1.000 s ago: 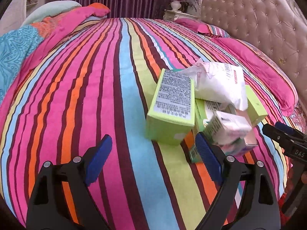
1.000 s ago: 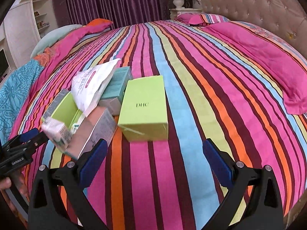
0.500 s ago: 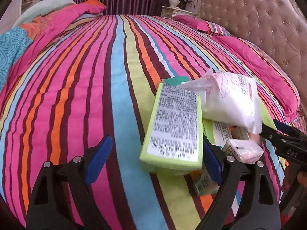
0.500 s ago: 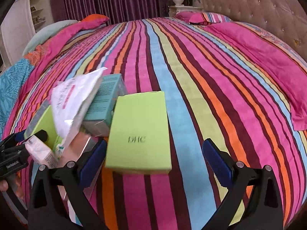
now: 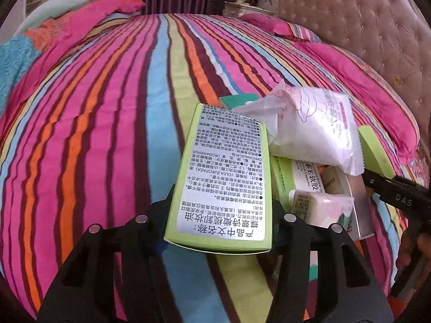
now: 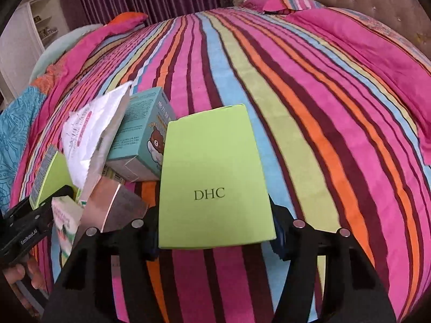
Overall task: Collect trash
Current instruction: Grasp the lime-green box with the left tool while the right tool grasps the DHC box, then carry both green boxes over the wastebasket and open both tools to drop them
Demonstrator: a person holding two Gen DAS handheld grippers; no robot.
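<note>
bed with bright striped cover (image 5: 113, 123) carries a trash pile. left tongs (image 5: 219, 228), jaws just closed, pinch a lime-green carton with white printed label (image 5: 223, 177). right tongs (image 6: 215, 239), jaws just closed, pinch a lime-green dhc carton (image 6: 212, 180). white plastic pouch (image 5: 315, 126) and teal bear-print box (image 6: 140, 137) lie between

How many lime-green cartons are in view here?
2 clear: the labelled carton between the left tool's fingers, the DHC carton between the right tool's; both have just been closing. A green-edged box under the white pouch may be a third.
</note>
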